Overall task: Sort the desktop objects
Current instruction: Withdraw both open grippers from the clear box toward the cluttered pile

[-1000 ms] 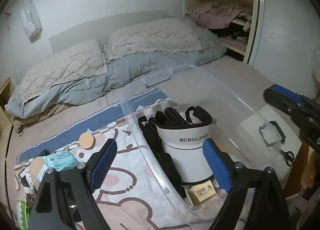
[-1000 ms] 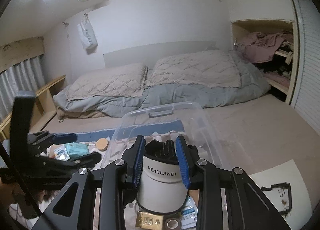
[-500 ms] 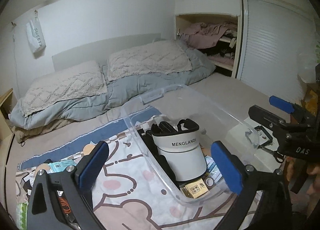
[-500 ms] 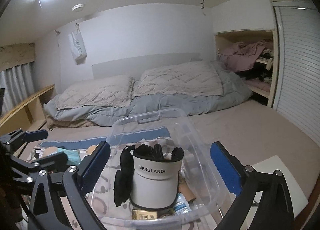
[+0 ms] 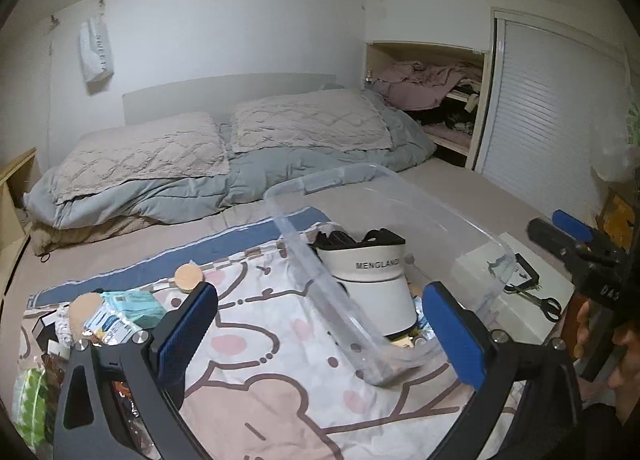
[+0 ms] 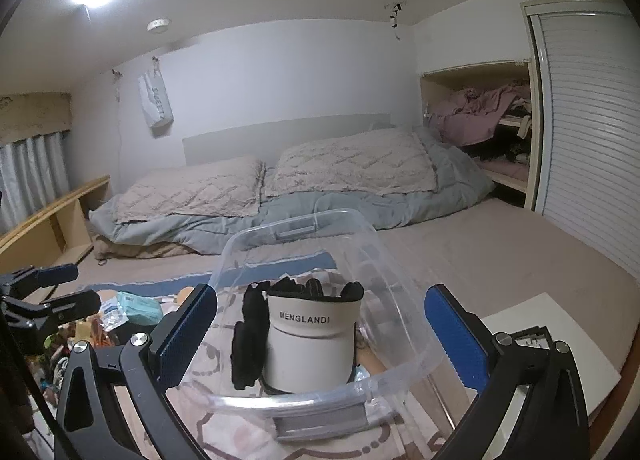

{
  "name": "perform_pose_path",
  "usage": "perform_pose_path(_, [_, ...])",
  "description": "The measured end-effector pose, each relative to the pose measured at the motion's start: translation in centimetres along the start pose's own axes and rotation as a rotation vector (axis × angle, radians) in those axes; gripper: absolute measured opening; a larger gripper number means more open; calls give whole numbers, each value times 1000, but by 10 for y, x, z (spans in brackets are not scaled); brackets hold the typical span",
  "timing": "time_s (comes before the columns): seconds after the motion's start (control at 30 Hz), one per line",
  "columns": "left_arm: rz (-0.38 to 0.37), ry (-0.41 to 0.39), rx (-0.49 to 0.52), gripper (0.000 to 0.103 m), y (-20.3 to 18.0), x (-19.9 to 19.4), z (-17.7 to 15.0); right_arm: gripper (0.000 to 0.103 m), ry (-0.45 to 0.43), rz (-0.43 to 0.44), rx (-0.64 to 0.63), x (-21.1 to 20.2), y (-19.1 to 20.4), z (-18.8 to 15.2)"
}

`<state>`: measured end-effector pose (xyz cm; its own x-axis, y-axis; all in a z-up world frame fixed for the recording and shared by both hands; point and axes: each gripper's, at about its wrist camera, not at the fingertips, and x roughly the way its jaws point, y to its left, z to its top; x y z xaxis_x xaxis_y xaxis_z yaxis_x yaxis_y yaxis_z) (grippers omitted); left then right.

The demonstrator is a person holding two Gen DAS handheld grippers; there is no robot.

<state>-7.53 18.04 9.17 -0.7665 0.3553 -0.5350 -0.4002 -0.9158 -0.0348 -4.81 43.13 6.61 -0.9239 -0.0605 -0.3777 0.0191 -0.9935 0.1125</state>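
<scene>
A clear plastic bin [image 5: 320, 184] [image 6: 296, 220] stands on a cartoon-print blanket [image 5: 280, 360] on the bed. Inside it a white "MENGLANDI" visor cap [image 5: 376, 288] [image 6: 308, 348] sits upright, with black gloves [image 6: 248, 344] against its left side. My left gripper [image 5: 320, 300] is open, wide of the bin's near left corner, with nothing between its pads. My right gripper [image 6: 320, 312] is open too, spread in front of the bin's near wall and holding nothing. Each gripper also shows in the other's view, the right gripper [image 5: 576, 236] and the left gripper [image 6: 52, 288].
Loose items lie left of the bin: a teal packet [image 5: 136, 302], a round wooden disc [image 5: 188, 276] and wrappers. A white flat lid [image 5: 520, 300] with scissors [image 5: 548, 306] lies right of the bin. Pillows and a grey duvet [image 5: 240, 180] fill the back. A person's hand [image 5: 584, 324] holds the right gripper.
My right gripper let go of the white cap, opened wide and drew back from the bin. My left gripper opened a little more and pulled back as well.
</scene>
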Motion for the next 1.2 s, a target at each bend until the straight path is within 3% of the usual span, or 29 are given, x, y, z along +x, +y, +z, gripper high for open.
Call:
perform_pose_path(0.77, [100,-81,-89,103,68,-46,-38,103,-70,16,-91,-10,26,-11])
perform_pose_path(1.2, [220,-111,-129,103,121,-79,-59,103,-22,53,-77,5,50,-11])
